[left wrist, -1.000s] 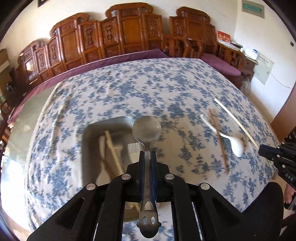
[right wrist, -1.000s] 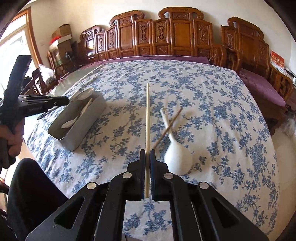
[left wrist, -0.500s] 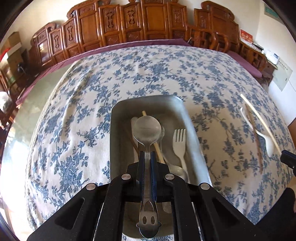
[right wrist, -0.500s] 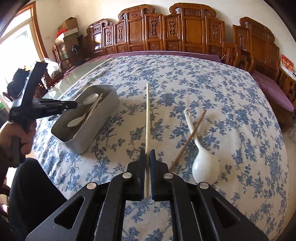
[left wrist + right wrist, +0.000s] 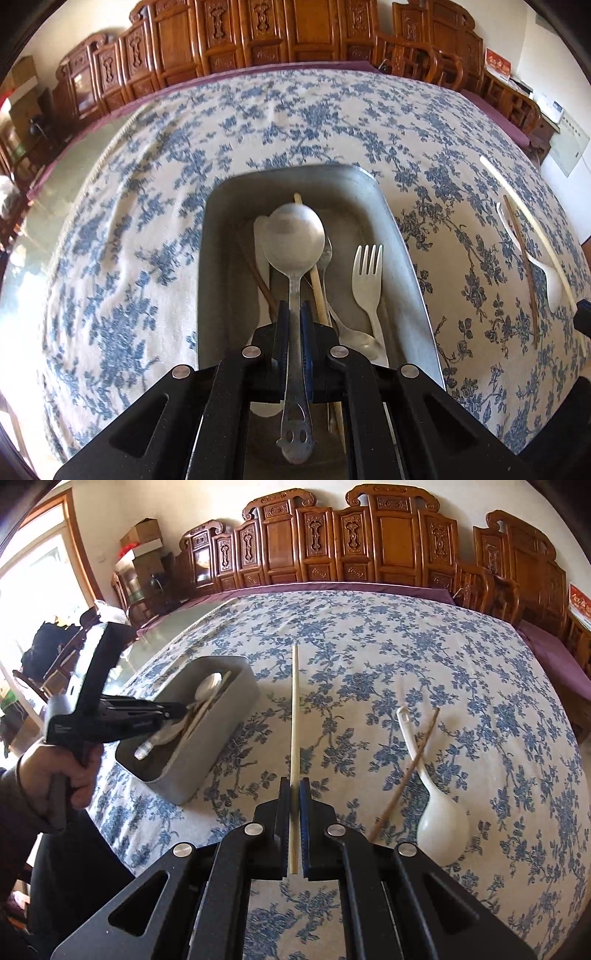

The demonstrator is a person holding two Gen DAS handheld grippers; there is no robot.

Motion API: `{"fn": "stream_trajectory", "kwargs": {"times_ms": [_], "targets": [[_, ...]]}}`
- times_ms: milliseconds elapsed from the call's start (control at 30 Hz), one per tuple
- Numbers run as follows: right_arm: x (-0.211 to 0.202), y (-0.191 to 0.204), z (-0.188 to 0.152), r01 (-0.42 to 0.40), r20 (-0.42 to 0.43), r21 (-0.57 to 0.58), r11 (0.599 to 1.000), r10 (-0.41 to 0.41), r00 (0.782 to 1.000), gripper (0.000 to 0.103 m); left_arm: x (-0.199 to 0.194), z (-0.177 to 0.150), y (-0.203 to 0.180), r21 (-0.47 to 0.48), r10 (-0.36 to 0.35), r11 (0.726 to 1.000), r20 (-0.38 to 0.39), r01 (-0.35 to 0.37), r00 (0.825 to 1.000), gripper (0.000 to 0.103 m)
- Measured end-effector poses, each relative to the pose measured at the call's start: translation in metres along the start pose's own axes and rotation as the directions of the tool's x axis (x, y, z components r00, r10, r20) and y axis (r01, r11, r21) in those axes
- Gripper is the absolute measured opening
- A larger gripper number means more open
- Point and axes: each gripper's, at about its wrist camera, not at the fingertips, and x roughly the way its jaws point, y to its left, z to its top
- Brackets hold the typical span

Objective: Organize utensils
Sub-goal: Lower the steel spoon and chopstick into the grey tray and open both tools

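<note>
My left gripper (image 5: 294, 308) is shut on the handle of a metal spoon (image 5: 293, 240), whose bowl hangs just over the inside of the grey metal tray (image 5: 218, 266). Inside the tray lie a white plastic fork (image 5: 367, 277), another metal spoon (image 5: 354, 336), chopsticks and a white spoon. My right gripper (image 5: 294, 786) is shut on a pale chopstick (image 5: 294, 709) that points away over the tablecloth. In the right wrist view the left gripper (image 5: 177, 710) hovers over the tray (image 5: 229, 716). A white ceramic spoon (image 5: 439, 819) and a brown chopstick (image 5: 406, 771) lie on the cloth to the right.
A blue-flowered tablecloth (image 5: 388, 653) covers the big table. Carved wooden chairs (image 5: 388, 542) line its far side. A person's hand (image 5: 70, 771) holds the left gripper at the left. The table edge falls off near the bottom left, by a dark trouser leg.
My left gripper has come down and forward over the tray with the metal spoon. My right gripper has shifted left with the pale chopstick, so the white spoon now sits further right.
</note>
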Motion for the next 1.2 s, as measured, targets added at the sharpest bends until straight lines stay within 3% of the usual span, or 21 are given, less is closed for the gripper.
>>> {"fn": "stream_trajectory", "kwargs": {"times_ms": [367,767,1200], "targets": [[0.014,0.037,0.016,-0.046,-0.001,-0.022,0.999,0.046,0.999,0.006,-0.029,-0.004,0.013,0.006,-0.027,1.0,0.062,0.026,0.998,0.006],[0.058,0.097,0.039,-0.129,-0.057,-0.03,0.991,0.127,0.99,0.006,-0.083,-0.021,0.06,-0.031,-0.026,0.999,0.137,0.03,0.99,0.005],[0.106,0.124,0.043,-0.116,-0.14,0.022,0.993,0.118,0.983,0.006,-0.096,-0.04,0.076,-0.044,-0.05,0.997,0.16,0.058,0.986,0.005]]}}
